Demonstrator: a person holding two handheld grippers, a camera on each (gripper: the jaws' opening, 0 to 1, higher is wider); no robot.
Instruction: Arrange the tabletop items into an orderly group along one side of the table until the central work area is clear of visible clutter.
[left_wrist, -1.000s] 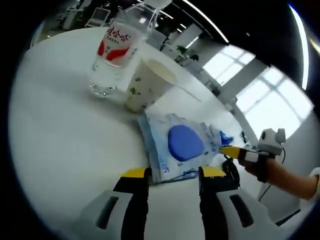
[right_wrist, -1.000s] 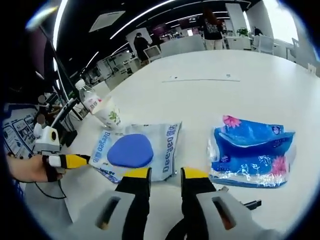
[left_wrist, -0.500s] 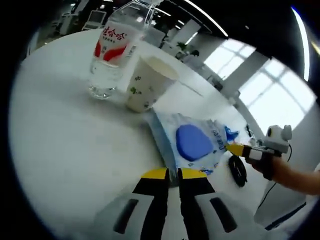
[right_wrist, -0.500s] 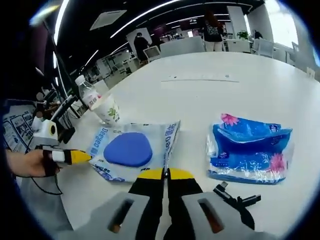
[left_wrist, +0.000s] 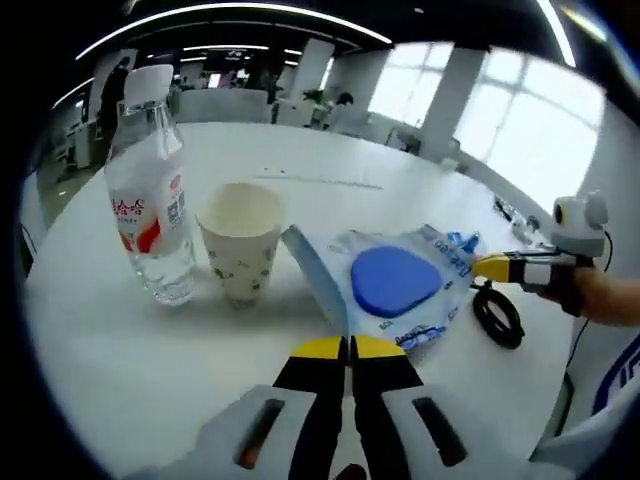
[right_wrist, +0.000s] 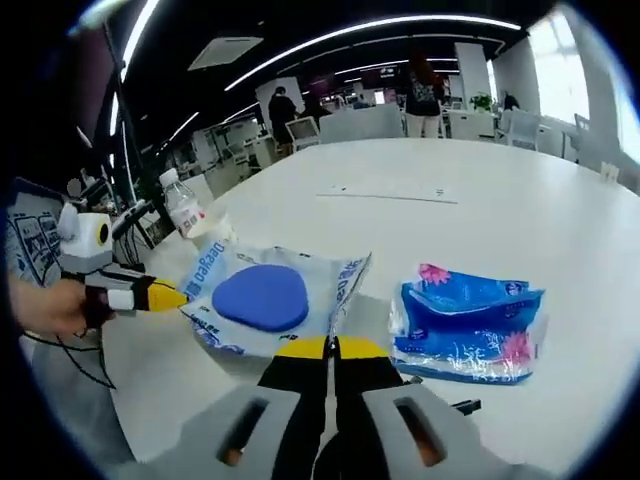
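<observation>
Grippers, left (left_wrist: 349, 347) and right (right_wrist: 329, 347), were each clamped on opposite edges of the soft, light wipes pack (left_wrist: 392, 284), likely floppy mid-tabletop.

Change over the last second: my left gripper (left_wrist: 349, 349) and my right gripper (right_wrist: 331, 349), both open before, have each closed on an edge of the wet-wipes pack (right_wrist: 268, 300). The pack has since lifted off the white table (right_wrist: 560, 230), one end in each gripper, sagging slightly between them.
</observation>
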